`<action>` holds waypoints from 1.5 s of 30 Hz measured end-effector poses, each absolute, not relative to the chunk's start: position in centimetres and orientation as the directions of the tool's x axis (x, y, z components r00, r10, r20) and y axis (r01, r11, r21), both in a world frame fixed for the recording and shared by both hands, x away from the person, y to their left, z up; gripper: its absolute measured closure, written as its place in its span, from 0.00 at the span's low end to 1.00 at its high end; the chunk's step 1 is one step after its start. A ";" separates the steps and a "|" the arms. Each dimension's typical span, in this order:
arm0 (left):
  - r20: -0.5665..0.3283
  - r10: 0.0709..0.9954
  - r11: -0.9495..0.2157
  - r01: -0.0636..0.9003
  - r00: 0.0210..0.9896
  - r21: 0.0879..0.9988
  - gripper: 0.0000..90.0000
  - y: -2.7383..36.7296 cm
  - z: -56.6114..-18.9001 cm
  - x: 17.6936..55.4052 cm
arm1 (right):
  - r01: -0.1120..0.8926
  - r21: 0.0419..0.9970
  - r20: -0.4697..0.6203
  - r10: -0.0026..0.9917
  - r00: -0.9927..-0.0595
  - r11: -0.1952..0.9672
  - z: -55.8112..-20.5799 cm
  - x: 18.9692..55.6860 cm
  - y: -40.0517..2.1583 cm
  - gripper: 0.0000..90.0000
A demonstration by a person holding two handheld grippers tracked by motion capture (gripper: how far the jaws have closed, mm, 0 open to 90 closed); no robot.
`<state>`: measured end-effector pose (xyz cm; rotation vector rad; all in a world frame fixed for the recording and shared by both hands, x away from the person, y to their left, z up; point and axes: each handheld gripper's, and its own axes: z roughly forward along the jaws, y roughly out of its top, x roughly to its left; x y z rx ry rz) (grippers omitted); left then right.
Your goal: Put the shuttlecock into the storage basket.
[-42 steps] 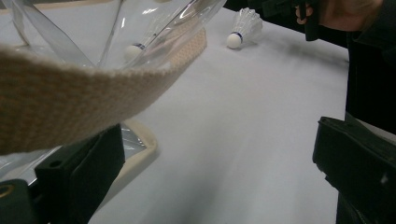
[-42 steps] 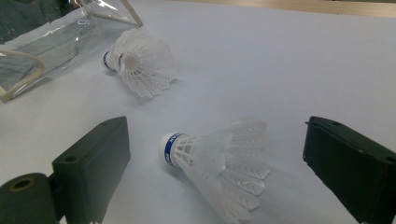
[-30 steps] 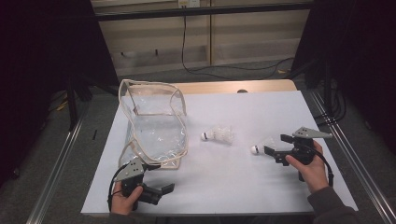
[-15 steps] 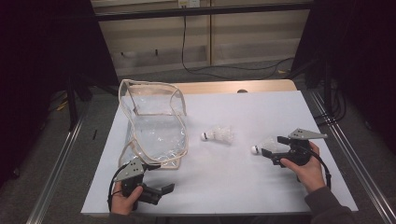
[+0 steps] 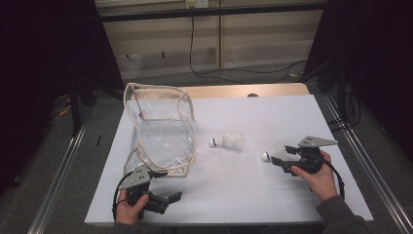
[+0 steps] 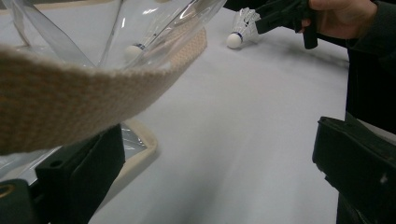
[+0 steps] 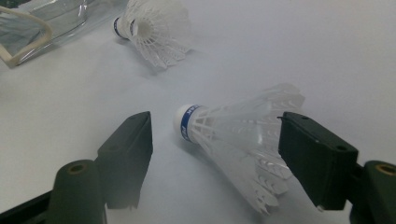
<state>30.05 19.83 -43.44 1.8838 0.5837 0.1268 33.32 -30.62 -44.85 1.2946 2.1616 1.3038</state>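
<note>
Lying on white table (image 5: 292,117), two shuttlecocks (image 5: 228,140), one clear bag (image 5: 160,131)

Setting: a lab or recording studio bay, not a home. Evidence showing:

- White surface (image 5: 272,195), a plain board lying over a wooden top whose edge is peeking out on the side far from the fingers.
- Black drapes (image 5: 44,73) hanging at both sides, closing the bay in darkness.
- Dark metal bar (image 5: 214,10) running across overhead, beyond the surface.
- Black cable (image 5: 193,46) dangling down a pale panelled wall (image 5: 253,44) and trailing over grey carpet (image 5: 234,77).
- Metal floor rails (image 5: 63,168) lying along both long sides of the surface.
- Stand legs (image 5: 75,109) standing at the dark left margin.
</note>
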 end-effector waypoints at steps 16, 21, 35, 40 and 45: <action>-0.185 0.451 -0.274 0.333 0.873 0.902 0.03 19.8 -43.4 30.1 | 0.545 0.811 0.179 0.796 -0.579 0.214 -45.1 33.4 -30.2 0.47; -0.185 0.451 -0.273 0.333 0.873 0.902 0.03 19.8 -43.4 30.1 | 0.548 0.807 0.185 0.786 -0.590 0.222 -45.2 33.4 -30.1 0.54; -0.185 0.452 -0.274 0.333 0.873 0.902 0.03 19.8 -43.4 30.1 | 0.544 0.800 0.196 0.747 -0.635 0.252 -45.2 33.3 -29.8 0.76; -0.186 0.453 -0.272 0.334 0.872 0.902 0.03 19.8 -43.4 30.1 | 0.544 0.796 0.194 0.739 -0.646 0.267 -45.2 33.2 -29.7 0.84; -0.188 0.452 -0.271 0.335 0.872 0.902 0.03 19.8 -43.4 30.1 | 0.547 0.792 0.199 0.734 -0.650 0.269 -45.2 33.2 -29.7 0.91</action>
